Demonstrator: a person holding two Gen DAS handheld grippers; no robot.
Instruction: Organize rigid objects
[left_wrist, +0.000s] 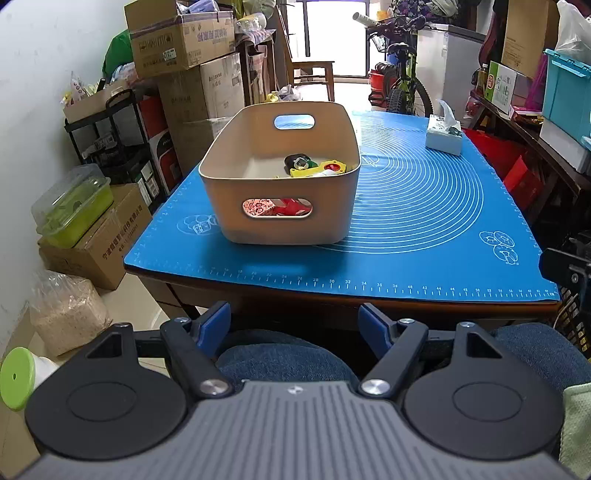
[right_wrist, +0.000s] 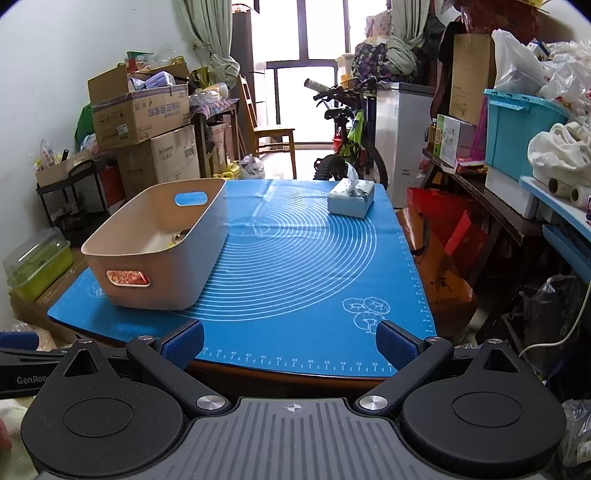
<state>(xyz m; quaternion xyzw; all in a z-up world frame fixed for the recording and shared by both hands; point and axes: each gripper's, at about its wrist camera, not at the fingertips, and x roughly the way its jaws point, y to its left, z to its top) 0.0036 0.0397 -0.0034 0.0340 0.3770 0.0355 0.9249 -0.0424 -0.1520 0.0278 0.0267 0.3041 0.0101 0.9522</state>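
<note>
A beige plastic bin (left_wrist: 280, 221) with handle cut-outs stands on the left part of a blue silicone mat (left_wrist: 424, 206). It holds a yellow toy piece (left_wrist: 317, 169), a dark round object (left_wrist: 297, 160) and red patterned items seen through the near handle hole. The bin also shows in the right wrist view (right_wrist: 162, 280). My left gripper (left_wrist: 293, 325) is open and empty, held below the table's near edge above a person's knees. My right gripper (right_wrist: 290, 341) is open and empty at the mat's near edge (right_wrist: 295, 332).
A tissue box (left_wrist: 443, 136) stands at the mat's far right, also in the right wrist view (right_wrist: 351, 197). Cardboard boxes (left_wrist: 184, 40) are stacked to the left, a bicycle (left_wrist: 402, 77) stands beyond the table, and cluttered shelves (right_wrist: 517, 147) line the right.
</note>
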